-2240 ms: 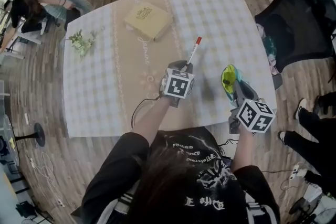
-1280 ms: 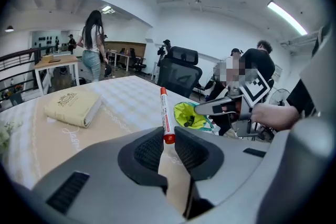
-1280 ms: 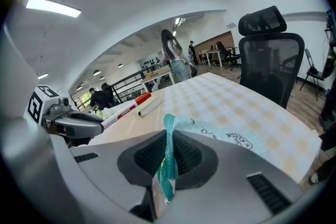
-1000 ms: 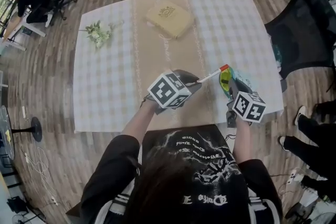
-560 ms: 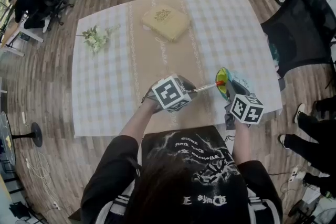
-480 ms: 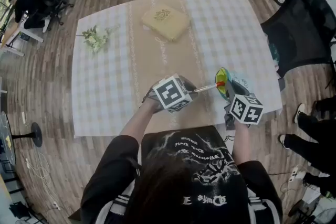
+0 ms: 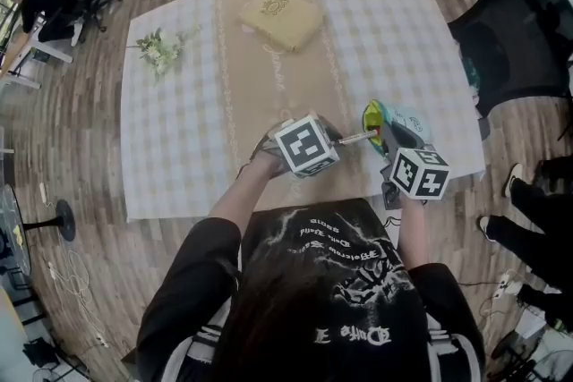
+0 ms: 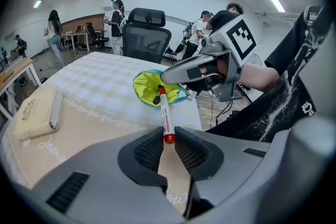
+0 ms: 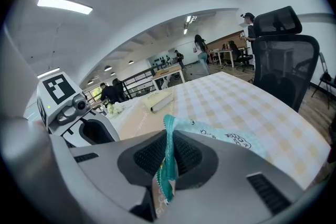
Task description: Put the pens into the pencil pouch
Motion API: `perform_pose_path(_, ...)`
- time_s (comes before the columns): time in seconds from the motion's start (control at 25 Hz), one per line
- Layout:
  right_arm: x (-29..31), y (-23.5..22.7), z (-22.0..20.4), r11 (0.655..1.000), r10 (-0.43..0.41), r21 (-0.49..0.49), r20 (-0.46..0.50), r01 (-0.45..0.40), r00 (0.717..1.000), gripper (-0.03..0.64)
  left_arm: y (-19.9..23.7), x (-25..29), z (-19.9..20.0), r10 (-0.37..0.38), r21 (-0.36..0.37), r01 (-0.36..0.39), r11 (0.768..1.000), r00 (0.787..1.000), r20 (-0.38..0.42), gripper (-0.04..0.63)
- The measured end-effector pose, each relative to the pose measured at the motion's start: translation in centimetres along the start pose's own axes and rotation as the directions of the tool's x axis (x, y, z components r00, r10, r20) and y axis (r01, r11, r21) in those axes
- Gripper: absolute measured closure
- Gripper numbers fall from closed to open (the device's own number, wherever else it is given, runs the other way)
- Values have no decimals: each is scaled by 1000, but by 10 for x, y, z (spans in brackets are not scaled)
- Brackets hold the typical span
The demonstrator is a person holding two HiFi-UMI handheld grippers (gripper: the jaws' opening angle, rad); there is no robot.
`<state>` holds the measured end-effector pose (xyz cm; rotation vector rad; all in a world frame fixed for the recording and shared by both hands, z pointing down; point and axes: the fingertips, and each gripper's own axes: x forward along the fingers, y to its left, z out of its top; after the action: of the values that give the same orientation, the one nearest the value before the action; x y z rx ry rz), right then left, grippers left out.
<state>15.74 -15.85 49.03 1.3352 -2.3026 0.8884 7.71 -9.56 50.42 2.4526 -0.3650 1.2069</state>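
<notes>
My left gripper (image 8: pixel 168 147) is shut on the near red end of a white pen (image 8: pixel 164 113). The pen's far red tip reaches the open mouth of the pencil pouch (image 8: pixel 149 86), over its yellow-green lining. A dark object shows inside the mouth. From the head view, the pen (image 7: pixel 356 137) points right from the left gripper (image 7: pixel 336 140) to the teal pouch (image 7: pixel 374 116) near the table's front right. My right gripper (image 9: pixel 169 165) is shut on the pouch's teal edge (image 9: pixel 169 157) and holds it up.
A cream book (image 7: pixel 279 18) lies at the back middle of the checked tablecloth (image 7: pixel 179 130), and a flower sprig (image 7: pixel 159 52) lies at the back left. A black office chair (image 7: pixel 519 31) stands beyond the table's right edge. People sit at desks far left.
The left gripper swung the pen from pointing away to pointing right, then lowered its tip to the pouch's mouth. The right gripper kept the pouch in place.
</notes>
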Motion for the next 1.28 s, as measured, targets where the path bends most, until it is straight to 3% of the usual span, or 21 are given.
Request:
perform_pose_path(0.48,1,4,-6,999,32,5,-9,-32,999,577,-6,22,18,9,72,-5,997,999,-47,512)
perform_pose_path(0.68,0,13,-6,998,64,4,-7,-64,998,577,-11,27,18,-24,32,26,999,997,-67,512)
perform_pose_path(1.28,0,35,-11,989,149,-10,-12,-149,989,577,-3,48,25,-34,-89,31,996,999,-27,512)
